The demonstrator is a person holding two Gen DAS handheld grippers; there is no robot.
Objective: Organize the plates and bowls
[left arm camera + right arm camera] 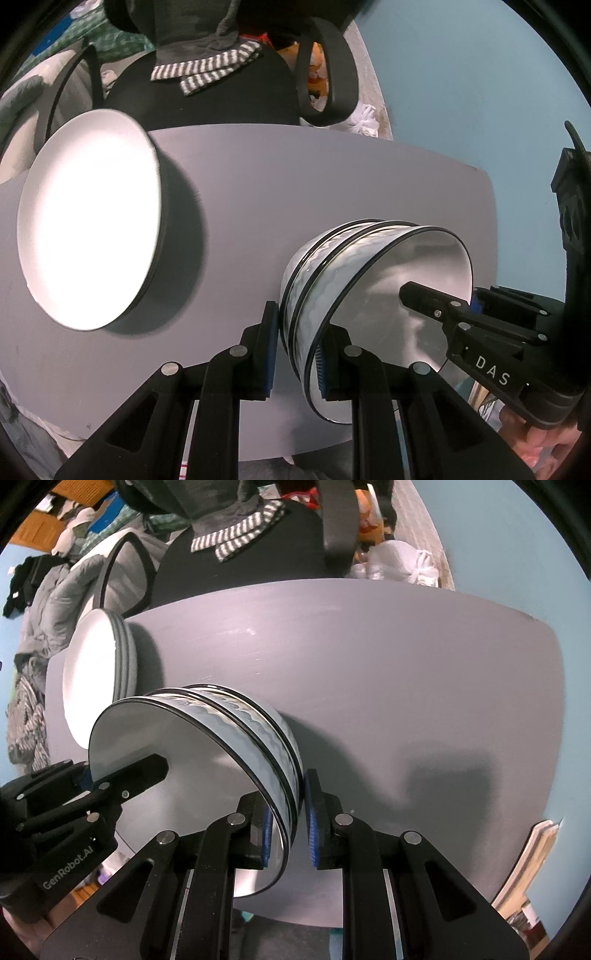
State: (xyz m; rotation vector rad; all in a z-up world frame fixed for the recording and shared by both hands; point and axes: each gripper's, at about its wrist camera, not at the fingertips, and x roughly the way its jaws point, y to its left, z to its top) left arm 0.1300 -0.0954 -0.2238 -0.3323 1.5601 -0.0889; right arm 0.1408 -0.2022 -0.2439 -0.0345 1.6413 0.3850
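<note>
A stack of three nested bowls [332, 266] with a blue-white wave pattern and black rims is gripped on both sides. My left gripper [301, 343] is shut on the stack's left rim, one pad inside and one outside. My right gripper [290, 823] is shut on the opposite rim of the bowl stack [229, 723] in the same way. Each gripper shows in the other's view: the right gripper [443, 295] and the left gripper [123, 771]. A stack of white plates [88, 229] [92, 664] lies to the left on the grey table [295, 177] [369, 664]. Whether the bowls' base touches the table I cannot tell.
A black office chair [221, 96] with a striped cloth [207, 74] and an armrest [328, 74] stands behind the table's far edge. Piled clothes [40, 602] lie at the far left, a white bag [402, 565] at the back right, and stacked papers [528, 860] past the table's right edge.
</note>
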